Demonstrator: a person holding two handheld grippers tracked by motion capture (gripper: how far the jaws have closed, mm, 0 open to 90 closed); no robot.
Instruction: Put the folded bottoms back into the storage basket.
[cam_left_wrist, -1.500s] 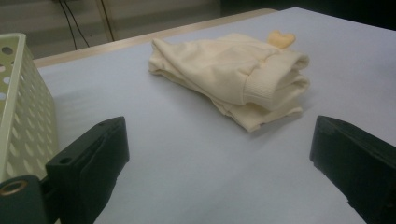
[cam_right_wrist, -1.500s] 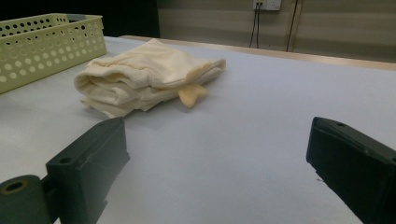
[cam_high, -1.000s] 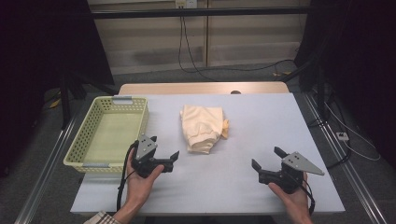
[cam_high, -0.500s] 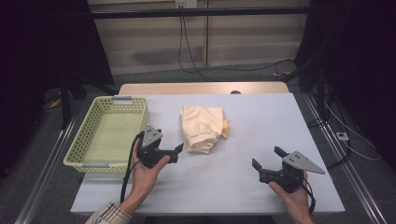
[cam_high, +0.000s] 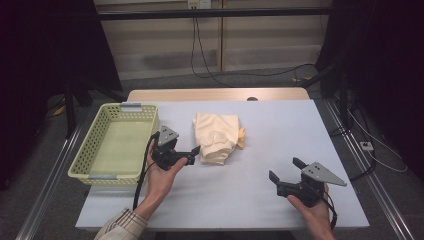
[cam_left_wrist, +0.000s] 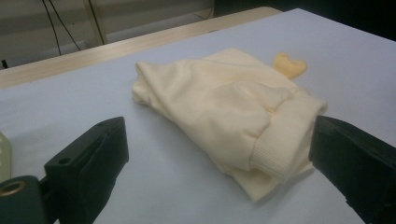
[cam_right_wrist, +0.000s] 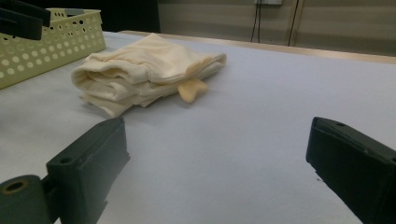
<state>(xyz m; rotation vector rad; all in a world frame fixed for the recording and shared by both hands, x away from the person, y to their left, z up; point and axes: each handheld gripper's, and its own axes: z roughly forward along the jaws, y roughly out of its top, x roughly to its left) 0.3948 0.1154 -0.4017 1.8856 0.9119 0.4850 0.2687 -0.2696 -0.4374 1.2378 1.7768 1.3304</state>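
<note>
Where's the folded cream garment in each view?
High view: garment at table centre, just right of the left tool.
Left gripper view: mid-frame, its ribbed cuff nearest the camera.
Right gripper view: upper left, beside the basket.
Shared landmark: the yellow heart-shaped tab.

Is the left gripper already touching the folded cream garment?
Apart. In the left gripper view, the left gripper stands open, and bare table shows between its jaws and the folded cream garment, which lies just ahead.
</note>
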